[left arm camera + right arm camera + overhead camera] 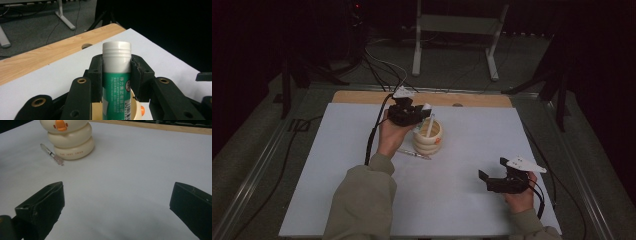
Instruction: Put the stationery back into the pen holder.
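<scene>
A: Which step is in hand?
B: My left gripper [117, 75] is clenched on the glue stick [116, 82], held upright over the cream holder's [428, 137] mouth, near the desk's far edge. I judge this the insertion step; the next move calls for lowering straight, then releasing.
A: What does the holder contain?
B: One white stick leans inside. A pen [52, 154] lies just beside its base. My right gripper [492, 176] rests released near the right edge.

The cream, ring-stacked duck-shaped holder [71, 143] has small print on its bottom ring, looks like "THE JUDY SWAN" but it's blurry. The green-and-white glue stick tube [116, 82] carries white Chinese characters, a barcode and a round prohibition sign.
</scene>
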`<state>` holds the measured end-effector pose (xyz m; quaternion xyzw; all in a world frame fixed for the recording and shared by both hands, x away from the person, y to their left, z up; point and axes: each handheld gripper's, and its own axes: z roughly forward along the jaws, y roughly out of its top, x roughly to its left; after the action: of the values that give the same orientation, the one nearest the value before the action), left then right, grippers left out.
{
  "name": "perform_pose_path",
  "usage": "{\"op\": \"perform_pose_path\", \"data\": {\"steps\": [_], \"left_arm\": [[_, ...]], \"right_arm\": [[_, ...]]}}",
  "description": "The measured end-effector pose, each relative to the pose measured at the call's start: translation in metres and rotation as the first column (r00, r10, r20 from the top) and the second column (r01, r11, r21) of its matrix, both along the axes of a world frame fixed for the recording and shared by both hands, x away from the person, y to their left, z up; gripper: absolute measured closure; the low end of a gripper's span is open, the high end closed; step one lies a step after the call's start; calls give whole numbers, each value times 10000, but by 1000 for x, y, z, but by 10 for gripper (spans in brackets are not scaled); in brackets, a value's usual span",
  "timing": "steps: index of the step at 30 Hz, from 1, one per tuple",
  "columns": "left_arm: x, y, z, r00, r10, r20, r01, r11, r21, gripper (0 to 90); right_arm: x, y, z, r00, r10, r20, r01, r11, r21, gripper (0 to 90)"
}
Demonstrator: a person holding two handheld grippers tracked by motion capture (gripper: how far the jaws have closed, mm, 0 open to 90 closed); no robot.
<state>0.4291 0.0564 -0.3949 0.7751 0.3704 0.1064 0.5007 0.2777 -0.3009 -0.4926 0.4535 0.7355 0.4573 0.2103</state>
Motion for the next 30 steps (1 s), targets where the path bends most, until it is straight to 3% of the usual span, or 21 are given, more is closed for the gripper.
{"op": "perform_pose_path", "data": {"steps": [30], "left_arm": [[8, -18, -5, 9994, 320, 121, -319, 9995, -79, 657]], "right_arm": [[0, -1, 0, 10000, -5, 9, 5, 10000, 27, 0]]}}
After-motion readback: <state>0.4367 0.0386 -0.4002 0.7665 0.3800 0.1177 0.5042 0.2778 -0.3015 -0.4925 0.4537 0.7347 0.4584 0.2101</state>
